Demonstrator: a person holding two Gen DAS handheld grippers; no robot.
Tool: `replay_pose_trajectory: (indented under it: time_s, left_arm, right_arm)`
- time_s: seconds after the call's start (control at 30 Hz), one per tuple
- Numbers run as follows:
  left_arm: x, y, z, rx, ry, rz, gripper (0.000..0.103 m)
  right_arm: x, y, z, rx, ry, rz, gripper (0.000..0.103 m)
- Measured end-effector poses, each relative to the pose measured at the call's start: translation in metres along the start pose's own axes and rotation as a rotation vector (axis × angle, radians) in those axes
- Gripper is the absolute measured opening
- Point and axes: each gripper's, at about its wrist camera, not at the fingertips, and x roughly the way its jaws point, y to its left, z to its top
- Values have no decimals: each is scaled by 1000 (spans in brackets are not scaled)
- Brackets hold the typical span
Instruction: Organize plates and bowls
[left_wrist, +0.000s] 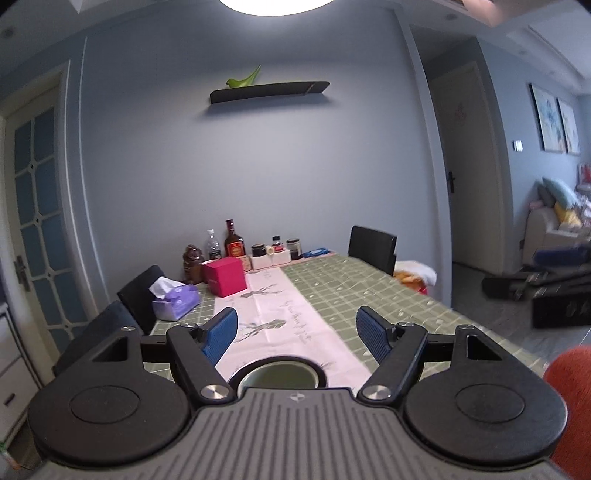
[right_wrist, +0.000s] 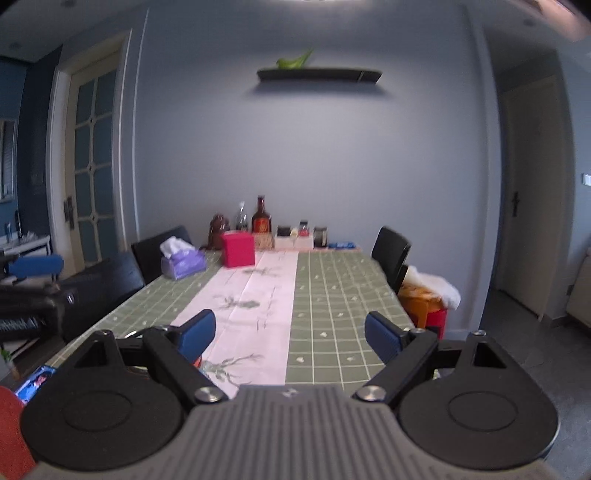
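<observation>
A bowl (left_wrist: 277, 374) with a dark rim and a pale green inside stands on the pink runner (left_wrist: 280, 314) at the near end of the table. It sits low in the left wrist view, close under my left gripper (left_wrist: 297, 332). That gripper is open, with nothing between its blue pads (left_wrist: 221, 332). My right gripper (right_wrist: 291, 334) hangs open over the near table end, its jaws holding nothing. A small orange thing (right_wrist: 198, 361) peeks out under its left finger, mostly hidden. The right wrist view is blurred.
The table has a green checked cloth (right_wrist: 332, 314). A purple tissue pack (right_wrist: 183, 260), a red box (right_wrist: 238, 249) and bottles and jars (right_wrist: 262, 219) stand at its far end by the wall. Black chairs (right_wrist: 389, 254) flank it. A red sleeve (left_wrist: 570, 406) is at the right edge.
</observation>
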Motion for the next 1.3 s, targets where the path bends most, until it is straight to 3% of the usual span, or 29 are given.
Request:
replay_pose_trajectory:
  time_s: [0.23,0.47,0.67,0.93,1.3]
  left_arm:
    - [-13,-11,-21,-12,45,33,87]
    - [-21,-10,-38,-59,120,17,92]
    - [-19,-11,-52,-46,202,85,92]
    - [-20,-7,-67,-80,273,66,95]
    - [-20,-6,-66,-95,279,70,95]
  right_arm:
    - [-35,11,-16,14,-48,-2,97]
    - [-30,16,-31,57,51,25,100]
    - [-22,24,-47,47,125,21,100]
    - [-8,28,-64,35,225,-14,100]
    - [-16,32,-65,26,212,12,100]
